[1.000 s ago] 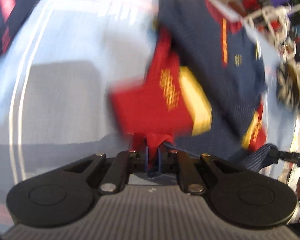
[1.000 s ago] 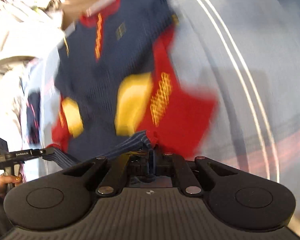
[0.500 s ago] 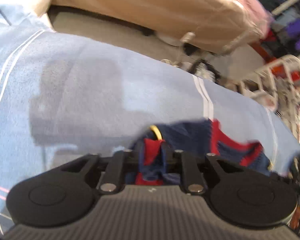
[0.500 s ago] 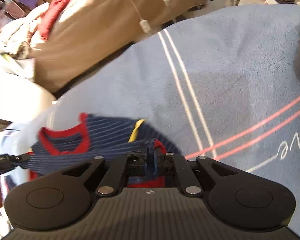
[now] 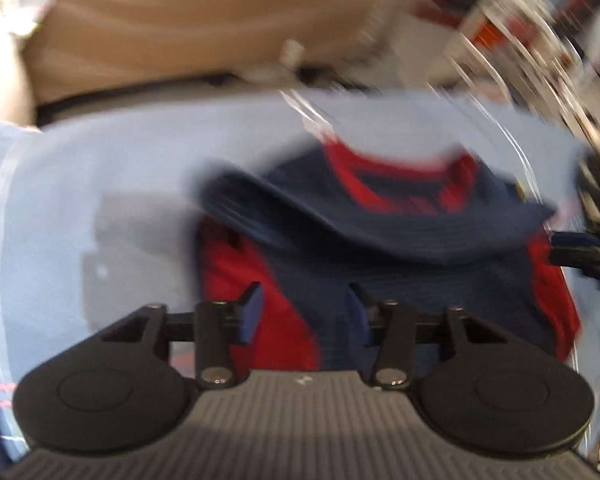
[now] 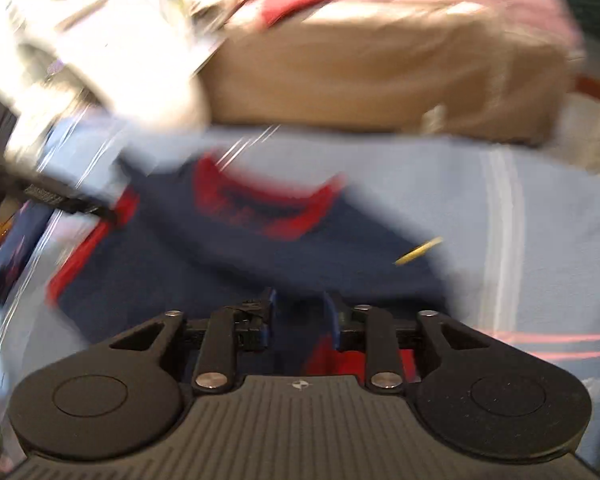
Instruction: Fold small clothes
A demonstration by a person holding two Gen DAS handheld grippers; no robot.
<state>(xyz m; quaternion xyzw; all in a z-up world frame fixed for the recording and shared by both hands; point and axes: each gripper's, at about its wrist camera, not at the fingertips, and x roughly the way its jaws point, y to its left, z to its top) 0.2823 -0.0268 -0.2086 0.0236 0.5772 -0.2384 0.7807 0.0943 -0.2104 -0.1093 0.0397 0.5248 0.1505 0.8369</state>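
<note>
A small navy shirt point(image 5: 380, 232) with a red collar and red sleeves lies on the light blue blanket point(image 5: 112, 168), collar at the far side. It also shows in the right wrist view point(image 6: 236, 256). My left gripper point(image 5: 304, 308) is open just above the shirt's near edge, holding nothing. My right gripper point(image 6: 299, 312) is open over the near edge too, empty. The right gripper's tip point(image 5: 580, 252) shows at the right edge of the left view, and the left gripper's tip point(image 6: 60, 200) at the left of the right view. Both views are blurred.
A tan cushion or bag point(image 6: 380, 68) lies beyond the blanket's far edge. White fabric point(image 6: 100, 60) is piled at the left. A white rack with cluttered items point(image 5: 540, 40) stands at the right. The blanket point(image 6: 520, 220) has white and pink stripes.
Both grippers were shut on the shirt and carried it down onto the blanket. Now both have opened and let it go, and the shirt lies flat.
</note>
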